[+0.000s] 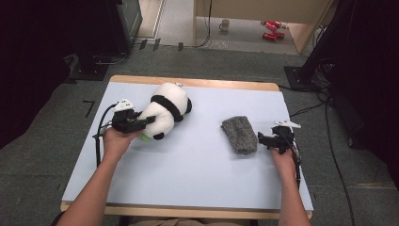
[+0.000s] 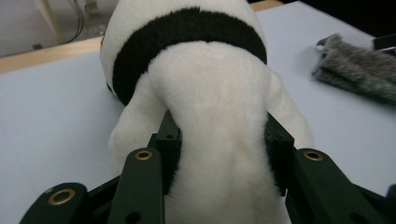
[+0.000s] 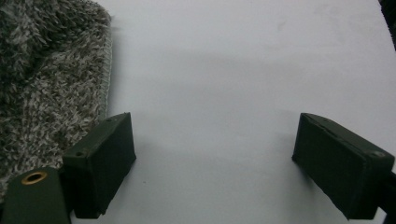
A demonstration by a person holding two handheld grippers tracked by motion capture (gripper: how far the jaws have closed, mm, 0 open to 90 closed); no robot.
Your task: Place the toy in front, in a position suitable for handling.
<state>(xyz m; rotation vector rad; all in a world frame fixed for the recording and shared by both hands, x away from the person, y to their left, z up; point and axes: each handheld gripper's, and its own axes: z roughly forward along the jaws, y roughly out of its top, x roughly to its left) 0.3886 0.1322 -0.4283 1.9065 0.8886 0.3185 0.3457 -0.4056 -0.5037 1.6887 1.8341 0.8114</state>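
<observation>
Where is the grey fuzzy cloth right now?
In the high view, the grey fuzzy cloth lies right of centre on the table, just left of the open right gripper.

Desk: pale blue sheet over a wooden top, wood edge showing at far and near sides. Grey-green carpet floor around it. Beyond the desk, on a lighter floor strip: one mug, upright, and red cans (lying down, well apart from the mug).

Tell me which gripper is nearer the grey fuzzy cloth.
Right. The right gripper sits just beside the grey cloth, jaws open over bare table. The left gripper is across the table, clamped on the panda toy.
</observation>
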